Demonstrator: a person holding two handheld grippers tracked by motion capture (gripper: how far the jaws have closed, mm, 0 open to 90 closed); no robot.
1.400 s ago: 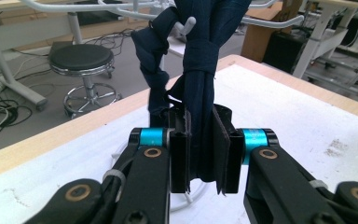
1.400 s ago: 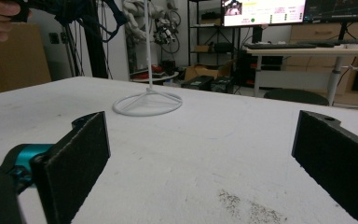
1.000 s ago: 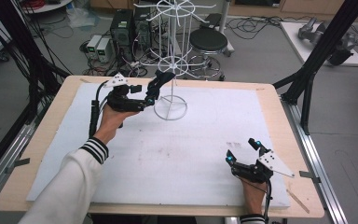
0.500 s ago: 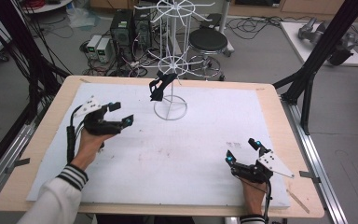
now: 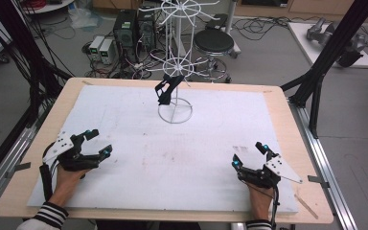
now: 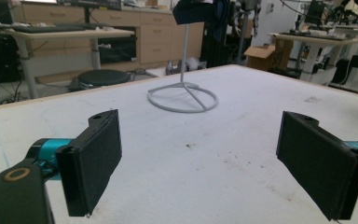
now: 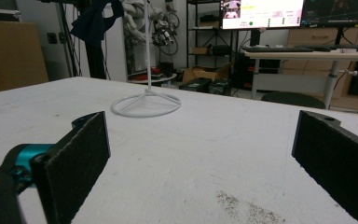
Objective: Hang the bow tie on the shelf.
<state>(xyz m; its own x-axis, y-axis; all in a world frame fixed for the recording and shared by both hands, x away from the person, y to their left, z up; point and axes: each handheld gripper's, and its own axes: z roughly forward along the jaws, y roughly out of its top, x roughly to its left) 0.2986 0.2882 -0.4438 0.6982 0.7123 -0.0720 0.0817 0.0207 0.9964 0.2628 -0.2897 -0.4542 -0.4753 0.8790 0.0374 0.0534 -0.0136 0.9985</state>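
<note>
Now the left gripper (image 5: 97,142) is resting at the table's (image 5: 38,143) near left, jaws spread and empty, having drawn back from the rack (image 5: 175,86); the dark cloth (image 5: 166,88) is hanging on that rack; the right gripper (image 5: 249,155) is sitting released; the right gripper view is showing a lit screen (image 7: 262,13) behind.

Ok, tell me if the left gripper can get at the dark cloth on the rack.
Probably yes: the left gripper is open, bare mat lies between it and the rack, and the cloth hangs clear.

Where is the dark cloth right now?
In the high view the dark cloth hangs on the white wire rack at the table's far middle, well away from both open grippers near the front edge.
</note>
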